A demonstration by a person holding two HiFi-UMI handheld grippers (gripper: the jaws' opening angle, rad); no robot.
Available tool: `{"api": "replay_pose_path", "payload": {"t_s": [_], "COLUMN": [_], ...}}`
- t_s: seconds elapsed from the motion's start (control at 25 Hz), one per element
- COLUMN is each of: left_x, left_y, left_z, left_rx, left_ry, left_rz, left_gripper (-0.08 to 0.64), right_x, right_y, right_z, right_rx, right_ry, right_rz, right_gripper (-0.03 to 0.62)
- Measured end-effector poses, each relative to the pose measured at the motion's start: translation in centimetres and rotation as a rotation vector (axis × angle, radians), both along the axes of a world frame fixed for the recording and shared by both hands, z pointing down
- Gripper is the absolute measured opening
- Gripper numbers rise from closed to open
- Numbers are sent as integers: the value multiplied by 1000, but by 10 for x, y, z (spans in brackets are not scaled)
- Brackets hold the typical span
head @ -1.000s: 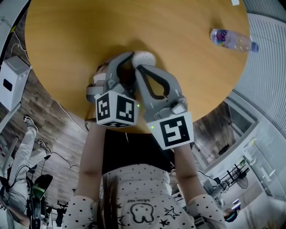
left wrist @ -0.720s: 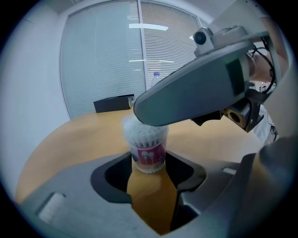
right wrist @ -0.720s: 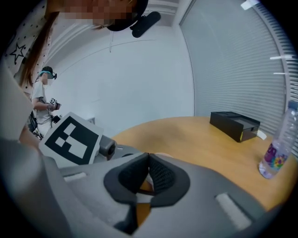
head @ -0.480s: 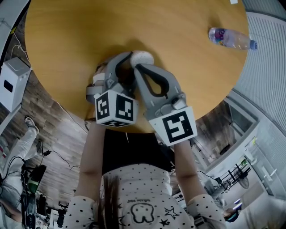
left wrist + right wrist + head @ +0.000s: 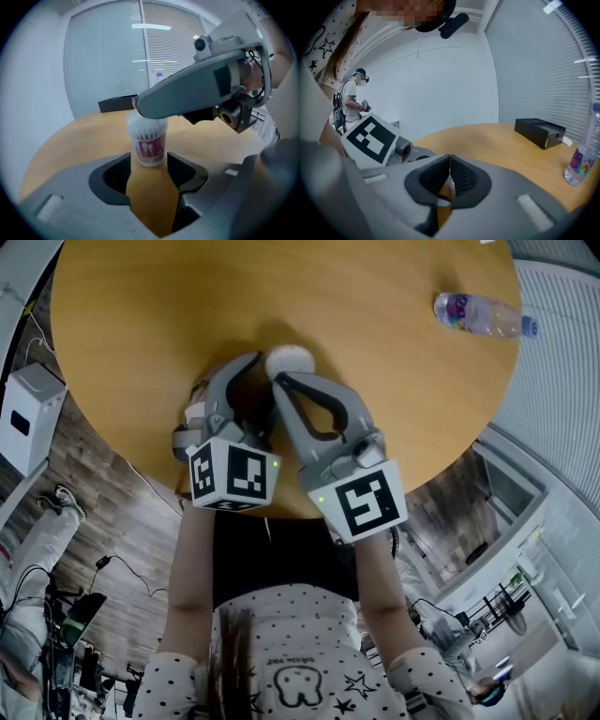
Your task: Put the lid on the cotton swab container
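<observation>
The container (image 5: 148,140), a small clear plastic cylinder packed with white-tipped swabs and wrapped in a red label, stands upright on the smooth round wooden table (image 5: 375,381). The left gripper (image 5: 149,158) has its grey, notched jaws narrowly apart, with the container at their tips and a sliver of table showing on each side. Whether they touch it cannot be told. The right gripper (image 5: 449,178) reaches across from the right, its tip over the container's domed top. Its ribbed black pads are pressed almost together on a thin, pale, translucent edge, which seems to be the lid (image 5: 449,189). A clear bottle (image 5: 478,315) lies on its side well apart, and a flat black box (image 5: 540,131) sits at the table's far side.
</observation>
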State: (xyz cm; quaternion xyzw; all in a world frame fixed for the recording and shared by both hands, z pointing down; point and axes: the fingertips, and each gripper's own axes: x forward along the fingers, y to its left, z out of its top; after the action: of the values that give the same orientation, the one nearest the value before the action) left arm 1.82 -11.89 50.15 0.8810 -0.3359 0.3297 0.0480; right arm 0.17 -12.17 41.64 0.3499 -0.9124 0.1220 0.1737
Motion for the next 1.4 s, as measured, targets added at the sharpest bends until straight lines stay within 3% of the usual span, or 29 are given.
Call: {"api": "replay_pose_path", "payload": {"t_s": [0.24,0.92,1.2,1.4], "left_x": [-21,-28,-28,-26], "left_y": [13,25,25,27], "left_z": [-8,-42,-79,-103], "left_rx": [7,74,193,228], "left_ry": [18,50,105,173], "left_rz": [-66,-154,-240,-323], "left_gripper": [249,245,98,40], "right_x": [-1,15,35,45], "right_y": [2,-1,-5,-1], "right_z": [-1,-14,-26,-35], "right_rx": [4,47,93,98], "right_ry": [-11,-64,-73,-102], "right_rz": [5,44,85,83], "right_gripper": [6,8,8,6]}}
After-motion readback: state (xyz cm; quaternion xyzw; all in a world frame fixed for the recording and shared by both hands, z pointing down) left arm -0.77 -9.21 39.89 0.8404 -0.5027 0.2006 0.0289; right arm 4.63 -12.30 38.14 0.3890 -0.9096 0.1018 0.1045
